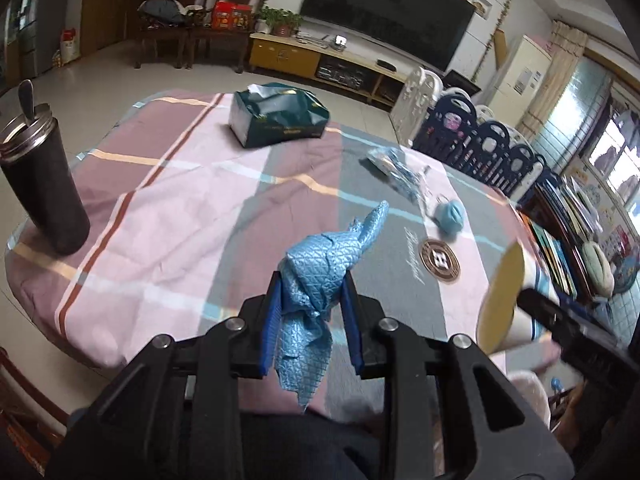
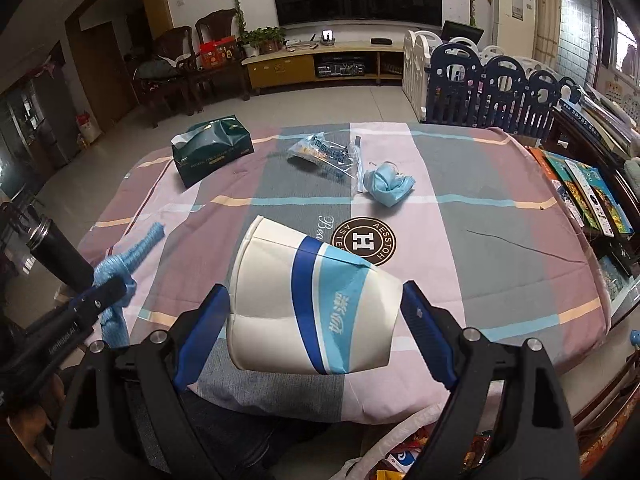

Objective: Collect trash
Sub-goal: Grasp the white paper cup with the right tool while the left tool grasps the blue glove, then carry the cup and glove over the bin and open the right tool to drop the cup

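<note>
My left gripper (image 1: 312, 282) is shut on a crumpled blue textured cloth (image 1: 320, 264), held in the air above the near part of the table. The same cloth (image 2: 116, 268) shows at the left of the right wrist view. My right gripper (image 2: 315, 292) is shut wide on a white paper cup (image 2: 280, 280) with blue bands, tipped on its side with its base pointing away. That cup's open mouth (image 1: 502, 296) appears at the right of the left wrist view. A crumpled blue face mask (image 2: 386, 186) and a clear plastic wrapper (image 2: 324, 154) lie on the table beyond.
The table wears a checked pink and grey cloth (image 2: 480, 240). A green tissue box (image 2: 212, 152) sits at the far left and a black flask (image 1: 44, 184) near the left edge. Books (image 2: 588, 192) are stacked right of the table. A white bag (image 2: 400, 456) with colourful wrappers is below the near edge.
</note>
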`<state>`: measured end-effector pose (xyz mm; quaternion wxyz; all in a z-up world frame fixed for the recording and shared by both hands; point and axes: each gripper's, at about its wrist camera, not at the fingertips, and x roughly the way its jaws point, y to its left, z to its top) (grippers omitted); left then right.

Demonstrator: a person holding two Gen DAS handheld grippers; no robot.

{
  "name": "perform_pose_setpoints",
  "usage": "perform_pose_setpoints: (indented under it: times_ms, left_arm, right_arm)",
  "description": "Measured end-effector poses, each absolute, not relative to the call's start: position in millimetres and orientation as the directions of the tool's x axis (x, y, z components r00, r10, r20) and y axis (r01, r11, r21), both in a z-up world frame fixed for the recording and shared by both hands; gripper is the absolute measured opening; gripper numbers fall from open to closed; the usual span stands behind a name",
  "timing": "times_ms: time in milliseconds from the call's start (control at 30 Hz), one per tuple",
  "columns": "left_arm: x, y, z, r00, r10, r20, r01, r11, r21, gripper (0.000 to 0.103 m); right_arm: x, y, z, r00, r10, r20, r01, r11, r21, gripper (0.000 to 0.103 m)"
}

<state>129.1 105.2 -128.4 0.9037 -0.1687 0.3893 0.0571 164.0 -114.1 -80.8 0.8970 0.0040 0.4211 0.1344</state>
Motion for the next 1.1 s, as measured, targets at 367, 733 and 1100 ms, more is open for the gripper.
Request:
perform_pose_setpoints:
  times_ms: [367, 733, 1100]
  left_arm:
    - [105, 81, -109, 0.718, -0.043, -0.695, -0.177, 0.954, -0.243, 0.029]
    - [99, 86, -99, 0.724, -0.029, -0.689, -0.193, 0.950, -0.244, 0.029]
    - [77, 31, -70, 0.739, -0.086, -0.668, -0.044, 0.984, -0.175, 0.030]
  right_arm:
    - [141, -143, -59, 0.657, 0.175, -0.733, -0.194, 0.979, 0.060, 0.085]
    - [133, -138, -56, 0.653, 0.190, -0.733, -0.211, 0.975, 0.065, 0.085]
    - [83, -199, -58, 0.652, 0.071, -0.755, -0.191, 0.979, -0.073, 0.085]
